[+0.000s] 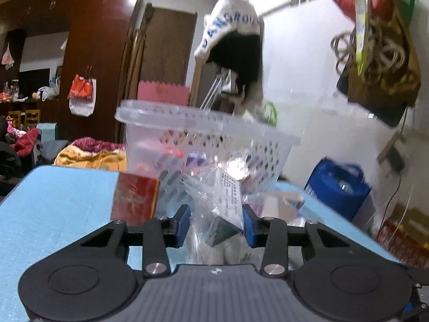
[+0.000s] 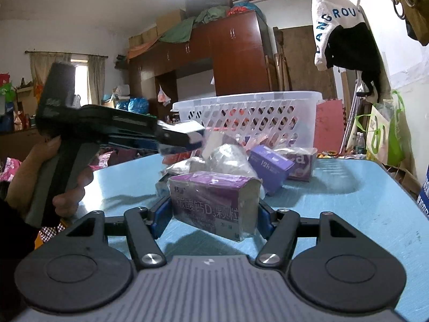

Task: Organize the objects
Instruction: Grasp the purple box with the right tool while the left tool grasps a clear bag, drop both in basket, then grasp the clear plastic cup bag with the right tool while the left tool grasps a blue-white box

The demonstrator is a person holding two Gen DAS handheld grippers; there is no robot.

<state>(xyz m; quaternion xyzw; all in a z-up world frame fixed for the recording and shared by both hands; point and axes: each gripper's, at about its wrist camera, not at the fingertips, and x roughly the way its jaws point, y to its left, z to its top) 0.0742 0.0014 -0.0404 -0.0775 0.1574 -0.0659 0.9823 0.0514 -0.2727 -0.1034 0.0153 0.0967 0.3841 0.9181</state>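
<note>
My left gripper (image 1: 216, 224) is shut on a clear plastic packet (image 1: 222, 201) with a printed label, held above the blue table (image 1: 53, 209) in front of the white slotted basket (image 1: 203, 136). The left gripper also shows in the right wrist view (image 2: 193, 136), near the basket (image 2: 249, 115). My right gripper (image 2: 213, 212) is shut on a purple medicine box (image 2: 214, 204) and holds it just above the table (image 2: 348, 209). Several packets and purple boxes (image 2: 270, 166) lie between it and the basket.
A red box (image 1: 134, 201) stands left of the basket. A white cap (image 1: 230, 26) and bags (image 1: 375, 53) hang on the wall to the right. A blue bag (image 1: 337, 187) sits past the table's right edge. A wardrobe and clutter lie behind.
</note>
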